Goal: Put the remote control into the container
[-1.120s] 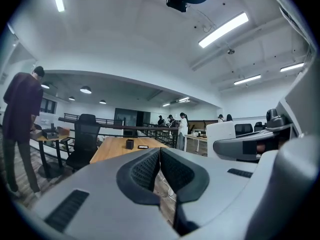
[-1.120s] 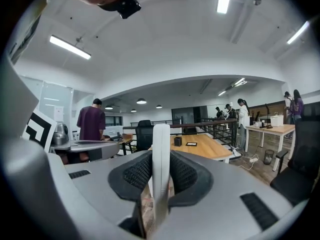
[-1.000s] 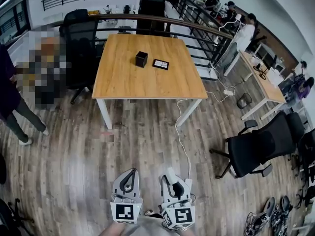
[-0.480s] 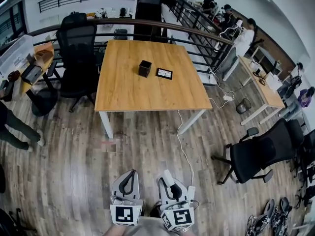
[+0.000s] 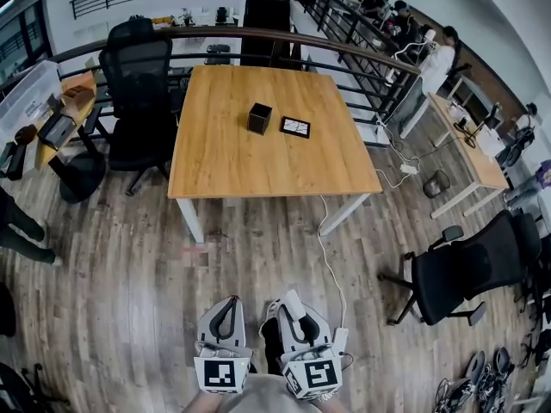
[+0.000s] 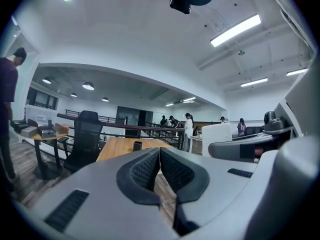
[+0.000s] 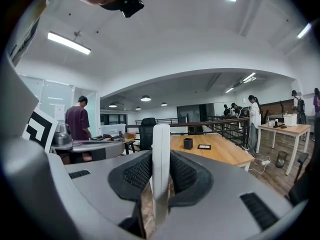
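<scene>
My right gripper [image 5: 294,306] is shut on a white remote control [image 7: 161,154], which stands upright between its pads and sticks out past the tips. The remote control [image 5: 293,300] shows as a pale bar at the bottom of the head view. Beside it my left gripper [image 5: 227,305] is shut with nothing in it, the pads pressed together [image 6: 159,153]. The container [image 5: 259,118] is a small open black box far ahead on the wooden table [image 5: 250,166]. That container [image 7: 188,143] also shows in the right gripper view, well beyond the jaws.
A flat black device [image 5: 295,127] lies just right of the container. Black office chairs stand left of the table [image 5: 135,84] and at the right [image 5: 461,269]. A white cable [image 5: 331,256] runs across the wood floor. A railing [image 5: 284,37] borders the far side.
The table sits slightly further right and lower in the head view. The person at the left has slid out toward that edge. Both grippers stay low in the frame.
</scene>
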A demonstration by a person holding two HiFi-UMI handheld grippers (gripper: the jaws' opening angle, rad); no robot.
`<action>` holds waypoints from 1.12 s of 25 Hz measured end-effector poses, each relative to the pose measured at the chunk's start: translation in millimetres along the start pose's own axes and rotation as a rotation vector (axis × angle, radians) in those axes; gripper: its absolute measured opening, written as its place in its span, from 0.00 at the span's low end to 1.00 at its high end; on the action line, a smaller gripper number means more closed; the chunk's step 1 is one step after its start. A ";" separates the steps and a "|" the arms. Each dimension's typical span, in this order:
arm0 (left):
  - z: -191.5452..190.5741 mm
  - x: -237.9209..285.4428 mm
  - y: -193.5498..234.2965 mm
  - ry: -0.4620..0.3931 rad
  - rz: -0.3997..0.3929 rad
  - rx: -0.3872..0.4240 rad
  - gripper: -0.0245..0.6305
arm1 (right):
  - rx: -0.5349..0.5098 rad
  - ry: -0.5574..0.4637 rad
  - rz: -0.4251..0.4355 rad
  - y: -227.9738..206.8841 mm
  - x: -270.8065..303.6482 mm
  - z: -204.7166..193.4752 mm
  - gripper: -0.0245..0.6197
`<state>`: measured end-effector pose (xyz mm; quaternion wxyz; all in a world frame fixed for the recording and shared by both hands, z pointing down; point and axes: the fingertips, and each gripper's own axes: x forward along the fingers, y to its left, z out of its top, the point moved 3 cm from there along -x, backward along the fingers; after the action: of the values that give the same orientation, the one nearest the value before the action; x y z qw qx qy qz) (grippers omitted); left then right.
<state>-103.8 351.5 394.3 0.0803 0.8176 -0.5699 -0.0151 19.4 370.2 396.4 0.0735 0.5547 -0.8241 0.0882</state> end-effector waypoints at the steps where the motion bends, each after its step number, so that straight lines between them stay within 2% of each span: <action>1: 0.4 8.4 0.8 0.002 0.006 -0.001 0.06 | 0.002 0.004 0.007 -5.3 7.7 0.3 0.20; 7: 3.4 79.4 -0.1 0.028 0.024 0.020 0.06 | 0.020 -0.002 0.039 -53.5 66.5 14.9 0.20; 15: 25.8 183.0 -16.9 0.020 0.087 0.045 0.06 | 0.067 -0.012 0.083 -141.3 143.2 39.5 0.20; 19: 26.4 221.2 -24.2 0.056 0.108 0.123 0.06 | 0.081 -0.038 0.128 -175.5 175.1 56.1 0.20; 23: 31.6 255.4 -34.3 0.030 0.141 0.090 0.06 | 0.082 -0.038 0.151 -204.6 197.7 64.5 0.20; 28: 36.6 286.0 -33.4 0.029 0.152 0.101 0.06 | 0.106 -0.031 0.160 -224.8 223.7 68.6 0.20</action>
<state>23.0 91.4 372.3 0.0479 0.7752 -0.6291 0.0316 142.7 70.1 392.9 0.0239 0.4914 -0.8610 0.1288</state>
